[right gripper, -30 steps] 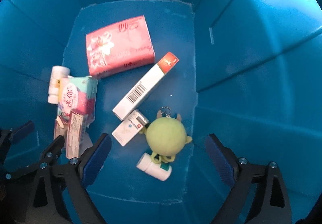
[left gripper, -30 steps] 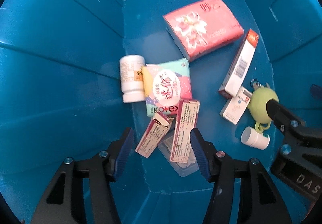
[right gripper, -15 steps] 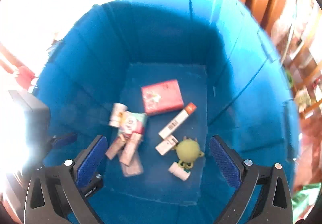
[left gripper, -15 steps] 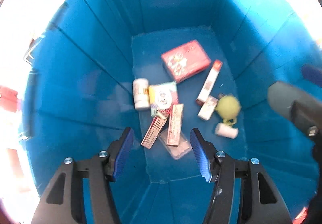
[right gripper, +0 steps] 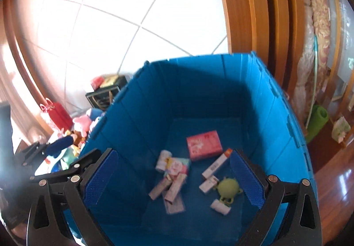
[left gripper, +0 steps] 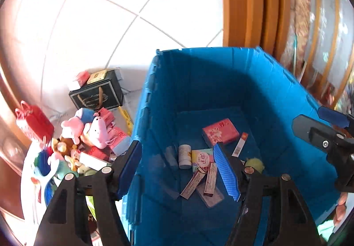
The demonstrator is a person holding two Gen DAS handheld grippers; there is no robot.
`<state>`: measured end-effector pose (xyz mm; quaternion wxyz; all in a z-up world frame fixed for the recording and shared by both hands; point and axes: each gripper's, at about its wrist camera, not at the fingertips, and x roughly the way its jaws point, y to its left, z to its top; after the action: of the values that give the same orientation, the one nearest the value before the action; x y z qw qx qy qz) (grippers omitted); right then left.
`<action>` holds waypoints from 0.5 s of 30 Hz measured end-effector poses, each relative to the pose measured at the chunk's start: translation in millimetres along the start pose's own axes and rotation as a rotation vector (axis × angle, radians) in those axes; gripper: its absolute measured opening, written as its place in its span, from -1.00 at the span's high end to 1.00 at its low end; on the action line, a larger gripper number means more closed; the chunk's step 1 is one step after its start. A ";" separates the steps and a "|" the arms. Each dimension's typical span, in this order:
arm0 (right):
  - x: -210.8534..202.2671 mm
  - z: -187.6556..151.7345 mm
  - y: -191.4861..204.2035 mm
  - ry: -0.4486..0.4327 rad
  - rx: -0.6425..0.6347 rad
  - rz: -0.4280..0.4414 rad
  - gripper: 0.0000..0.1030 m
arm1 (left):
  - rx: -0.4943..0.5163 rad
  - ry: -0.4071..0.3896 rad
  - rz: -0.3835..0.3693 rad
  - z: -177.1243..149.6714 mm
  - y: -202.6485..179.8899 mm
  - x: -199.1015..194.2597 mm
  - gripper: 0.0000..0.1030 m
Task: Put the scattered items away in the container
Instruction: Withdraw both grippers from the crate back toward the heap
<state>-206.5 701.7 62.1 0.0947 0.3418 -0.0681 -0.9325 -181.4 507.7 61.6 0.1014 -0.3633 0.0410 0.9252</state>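
At nine o'clock in the left wrist view a heap of scattered items (left gripper: 88, 142) — plush toys and small boxes — lies on the tiled floor (left gripper: 106, 13) beside a red bag (left gripper: 33, 124) and a dark gift bag (left gripper: 97, 94), just outside the blue container (left gripper: 276, 95). The left tool (left gripper: 179, 169) hangs over the container's near left wall; its jaws have just been opening and stand wide, with nothing between them. On the container floor lie a white bottle (left gripper: 184, 156), a pink box (left gripper: 220, 132), a long white carton (left gripper: 240, 147) and, at four o'clock, a green plush (left gripper: 254, 163). The right tool (right gripper: 174, 176) — seen in its own view — is spread wide and empty above the same container.
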 end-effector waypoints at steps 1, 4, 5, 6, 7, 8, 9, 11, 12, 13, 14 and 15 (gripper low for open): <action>-3.4 0.5 5.2 -0.015 -0.014 0.011 -1.00 | -0.021 -0.006 0.003 -2.3 6.2 -2.2 -0.29; -8.5 1.8 20.7 -0.044 -0.056 0.051 -1.00 | -0.067 -0.034 0.041 -9.1 23.3 -11.8 -0.29; -8.1 2.1 26.5 -0.046 -0.068 0.066 -1.00 | -0.080 -0.040 0.054 -11.6 28.8 -15.8 -0.29; -6.7 2.2 32.9 -0.045 -0.078 0.086 -1.00 | -0.091 -0.046 0.062 -14.2 35.2 -19.8 -0.29; -4.8 2.2 39.8 -0.042 -0.086 0.105 -1.00 | -0.100 -0.050 0.069 -17.2 42.8 -23.4 -0.29; -2.4 2.2 47.6 -0.039 -0.095 0.122 -1.00 | -0.111 -0.054 0.080 -20.5 51.6 -27.3 -0.30; 0.2 1.7 56.2 -0.036 -0.103 0.134 -1.00 | -0.122 -0.059 0.089 -23.9 61.3 -31.5 -0.30; 4.1 -1.2 76.0 -0.031 -0.123 0.160 -1.00 | -0.153 -0.079 0.105 -31.9 84.6 -41.1 -0.29; 5.3 -3.5 86.6 -0.027 -0.135 0.174 -1.00 | -0.173 -0.095 0.110 -36.5 98.0 -46.4 -0.29; 5.5 -5.3 98.3 -0.025 -0.150 0.183 -1.00 | -0.192 -0.111 0.114 -41.2 112.3 -51.6 -0.29; 4.5 -7.2 109.5 -0.025 -0.165 0.187 -1.00 | -0.212 -0.125 0.119 -46.2 127.4 -56.3 -0.29; 4.0 -9.5 121.3 -0.029 -0.181 0.188 -1.00 | -0.235 -0.139 0.128 -51.2 143.1 -61.3 -0.30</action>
<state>-187.5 582.2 75.7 0.2111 0.3106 -0.0170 -0.9267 -134.7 350.6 66.1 0.0018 -0.3041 -0.0515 0.9512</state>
